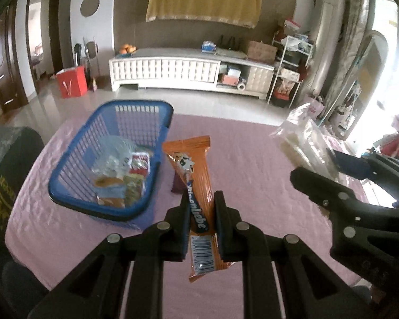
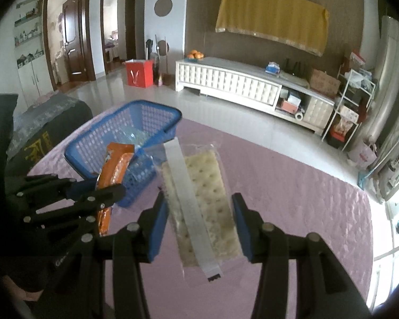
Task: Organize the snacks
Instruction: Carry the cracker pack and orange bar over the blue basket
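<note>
My left gripper is shut on an orange snack bar, held upright above the pink table; the same bar and gripper show at the left of the right wrist view. My right gripper is shut on a clear pack of crackers with a white strip down it, lifted off the table. That pack and gripper appear at the right of the left wrist view. A blue basket with several wrapped snacks stands ahead to the left, seen also as the blue basket.
A small dark purple packet lies on the pink tablecloth beside the basket. A dark cushion sits off the table's left edge. Beyond the table are a tiled floor, a white cabinet and a red bag.
</note>
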{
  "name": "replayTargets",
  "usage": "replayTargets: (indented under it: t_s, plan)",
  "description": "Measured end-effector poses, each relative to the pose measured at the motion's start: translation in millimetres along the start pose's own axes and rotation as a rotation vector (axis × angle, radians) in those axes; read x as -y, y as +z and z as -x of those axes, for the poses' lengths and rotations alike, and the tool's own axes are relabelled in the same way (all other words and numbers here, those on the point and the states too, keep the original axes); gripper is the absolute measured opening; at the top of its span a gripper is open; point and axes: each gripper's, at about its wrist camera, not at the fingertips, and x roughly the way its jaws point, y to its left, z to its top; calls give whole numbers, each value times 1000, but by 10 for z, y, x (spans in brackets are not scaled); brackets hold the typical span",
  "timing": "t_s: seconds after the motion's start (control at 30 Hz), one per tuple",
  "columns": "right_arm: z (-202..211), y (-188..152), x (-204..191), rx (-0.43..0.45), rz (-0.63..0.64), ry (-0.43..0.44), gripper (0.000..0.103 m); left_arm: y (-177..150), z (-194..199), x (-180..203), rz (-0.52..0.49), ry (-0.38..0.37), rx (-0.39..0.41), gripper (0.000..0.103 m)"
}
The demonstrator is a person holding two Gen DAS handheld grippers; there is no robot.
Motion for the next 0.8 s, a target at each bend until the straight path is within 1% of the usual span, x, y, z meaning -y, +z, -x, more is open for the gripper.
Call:
replayTargets:
  t_s: [0.13,0.33,0.43,0.53,0.7,0.8]
  plan:
    - [-18,128,-170,6,-3,6,52,63,157,-247,-4,-4,33,14]
    - [-47,294,-482,23,17,25,52,237,256,-511,-34,-14,60,14]
    - [-72,395,-614,37,24,35,52,326,252,-672,-43,-33,42,14]
    - [-125,489,-704,45,26,42,52,402,239,-827,-58,-27,37,14]
    - [-284,596,-833,36,21,62,52,485,218,-1056,-114,-58,38,14]
    - [-404,644,-924,16,24,70,52,544,198,-1205,-142,-73,42,14]
